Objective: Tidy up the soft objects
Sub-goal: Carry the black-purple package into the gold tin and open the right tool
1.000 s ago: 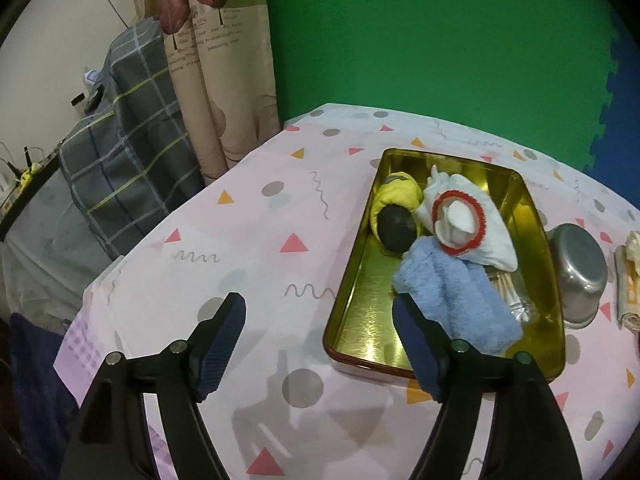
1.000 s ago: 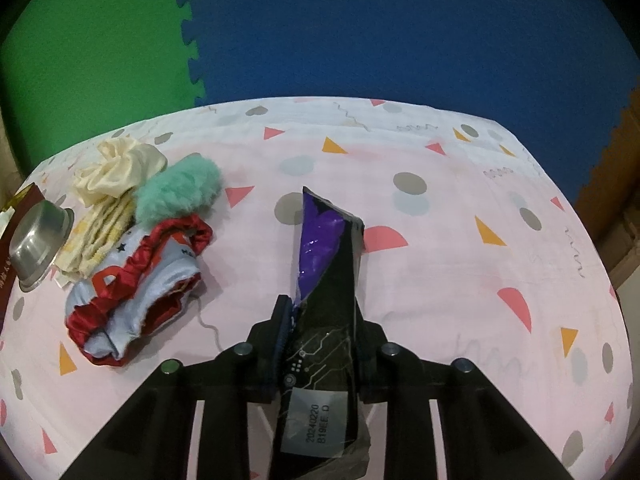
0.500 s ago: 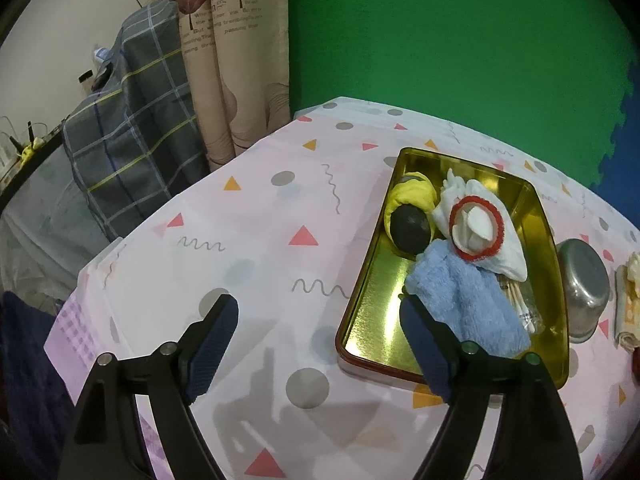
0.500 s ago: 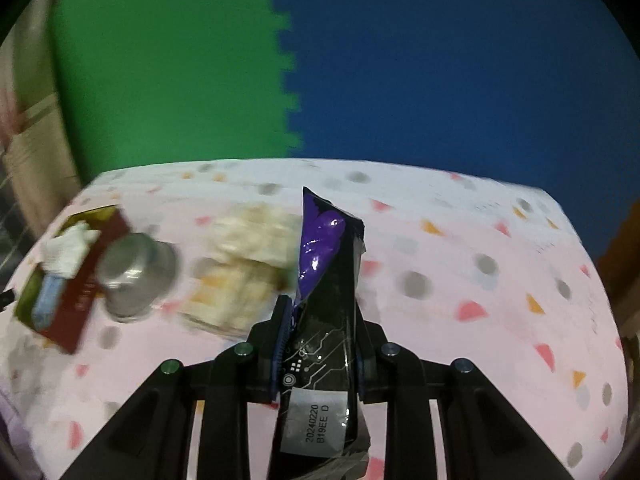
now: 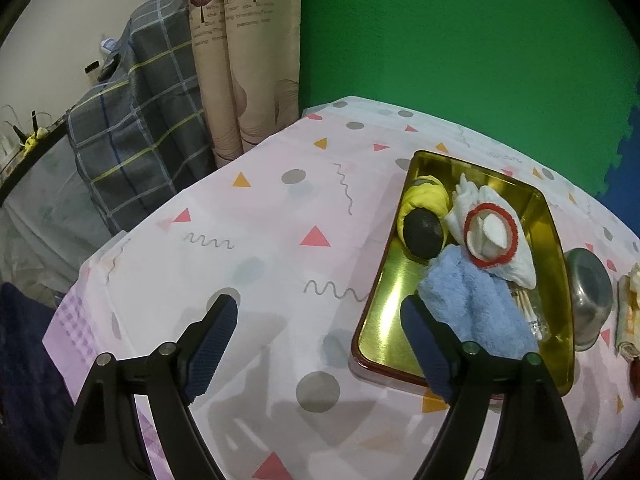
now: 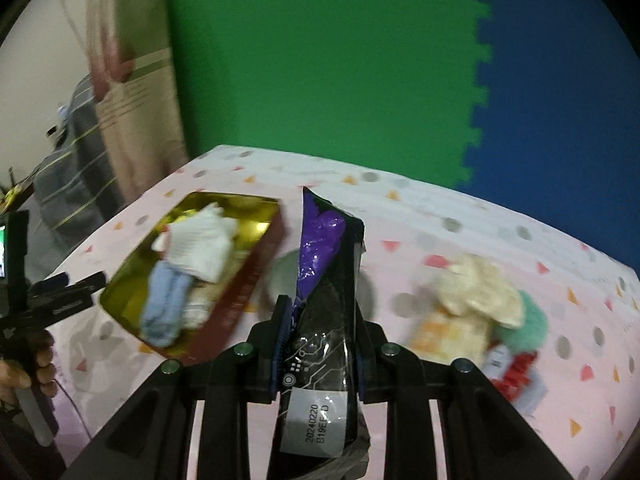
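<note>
Right gripper [image 6: 320, 344] clamped on black-and-purple pouch [image 6: 326, 300], carried above the table toward gold tray [image 5: 392, 332]. Left gripper [image 5: 316, 340] wide, empty — jaws lately widening — beside the tray's near corner. Tray crowded: blue towel [image 5: 472, 308], white glove [image 5: 496, 240], yellow roll [image 5: 426, 200]. Likely risks — pouch overhanging the rim, or nudging steel bowl [image 5: 588, 300].

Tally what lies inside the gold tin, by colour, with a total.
Yellow cloth bundle: 1
Dark round lump: 1
White red-trimmed cloth: 1
Light blue towel: 1
Clear packet of sticks: 1
Total in the gold tin: 5
</note>
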The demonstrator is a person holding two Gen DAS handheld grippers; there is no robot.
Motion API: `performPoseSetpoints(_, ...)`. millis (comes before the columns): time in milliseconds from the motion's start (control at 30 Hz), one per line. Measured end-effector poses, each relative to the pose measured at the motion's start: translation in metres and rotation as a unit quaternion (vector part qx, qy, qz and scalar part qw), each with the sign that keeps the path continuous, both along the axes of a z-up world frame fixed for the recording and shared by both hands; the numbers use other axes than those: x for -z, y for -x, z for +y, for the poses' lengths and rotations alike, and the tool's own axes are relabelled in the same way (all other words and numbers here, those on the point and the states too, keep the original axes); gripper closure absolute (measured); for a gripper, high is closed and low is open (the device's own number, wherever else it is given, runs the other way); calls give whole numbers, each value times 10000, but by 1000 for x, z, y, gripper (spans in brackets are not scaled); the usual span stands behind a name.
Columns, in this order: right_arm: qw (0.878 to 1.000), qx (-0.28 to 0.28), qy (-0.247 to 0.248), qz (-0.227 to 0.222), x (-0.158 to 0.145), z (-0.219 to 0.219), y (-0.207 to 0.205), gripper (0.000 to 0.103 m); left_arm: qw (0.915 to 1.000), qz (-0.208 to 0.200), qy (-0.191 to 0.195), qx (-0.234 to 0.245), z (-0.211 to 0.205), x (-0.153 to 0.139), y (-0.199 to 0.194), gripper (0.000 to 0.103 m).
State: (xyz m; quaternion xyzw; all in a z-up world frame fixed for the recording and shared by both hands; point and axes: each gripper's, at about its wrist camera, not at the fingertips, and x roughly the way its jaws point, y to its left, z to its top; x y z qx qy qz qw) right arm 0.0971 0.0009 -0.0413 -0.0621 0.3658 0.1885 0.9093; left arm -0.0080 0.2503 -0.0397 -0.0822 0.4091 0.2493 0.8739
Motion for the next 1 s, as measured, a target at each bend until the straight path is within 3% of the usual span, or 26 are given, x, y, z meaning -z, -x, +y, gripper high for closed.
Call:
performPoseSetpoints(400, 9968, -766, 134, 177, 17, 86, 2, 77, 9993, -147, 100, -343, 20, -5, 7, 21)
performPoseSetpoints(633, 9955, -894, 178, 266, 27, 112, -5, 77, 9976, -156, 44, -675, 33, -5, 12, 21)
performPoseSetpoints(1000, 9951, -822, 355, 420, 56, 145, -34, 77, 9969, -129, 173, -759, 39, -2, 13, 20)
